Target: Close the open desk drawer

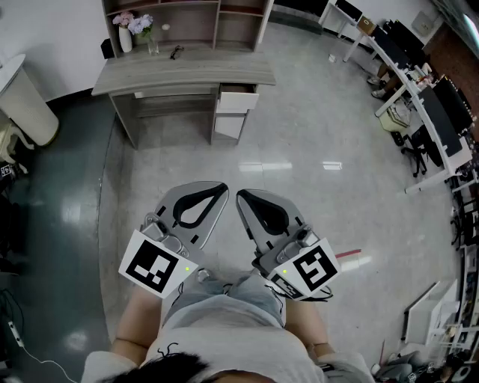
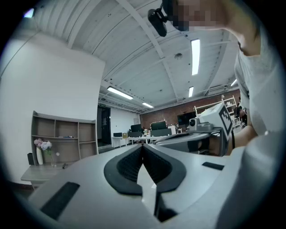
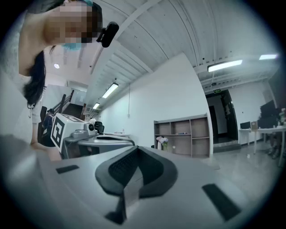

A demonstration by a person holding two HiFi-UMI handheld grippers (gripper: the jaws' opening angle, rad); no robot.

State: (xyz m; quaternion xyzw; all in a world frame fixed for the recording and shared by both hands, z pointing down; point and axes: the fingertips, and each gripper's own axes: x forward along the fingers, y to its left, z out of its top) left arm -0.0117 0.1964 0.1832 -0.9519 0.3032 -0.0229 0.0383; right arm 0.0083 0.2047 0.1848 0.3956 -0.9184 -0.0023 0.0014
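Two grippers sit low in the middle of the head view, side by side above the lap of the person (image 1: 224, 348): the left gripper (image 1: 222, 188) and the right gripper (image 1: 241, 197), tips pointing up-frame and near each other. Each carries one marker cube, two in all; the left cube (image 1: 157, 263) and the right cube (image 1: 310, 268) show black-and-white square patterns only, no letters. In the left gripper view the left gripper's dark ribbed pads (image 2: 125, 167) meet at their tips with nothing between them. The right gripper view shows the same for the right gripper, its pads (image 3: 114, 172) pressed together and empty. One grey wooden desk (image 1: 183, 71) stands in the upper left of the head view, well apart from both grippers across glossy floor (image 1: 299, 149). Its one white drawer (image 1: 238, 101), at the desk's right end, is pulled out. On the left part of the desktop stand one white vase (image 1: 125, 39) of pink and lilac flowers and one clear glass (image 1: 153, 46) just beside it. A small black item (image 1: 176, 51) lies near them, too small to tell. One open shelf unit (image 1: 217, 19) rises behind the desk. One green sign (image 3: 216, 91) sits over a doorway at the right of the right gripper view, its lettering too small to read.
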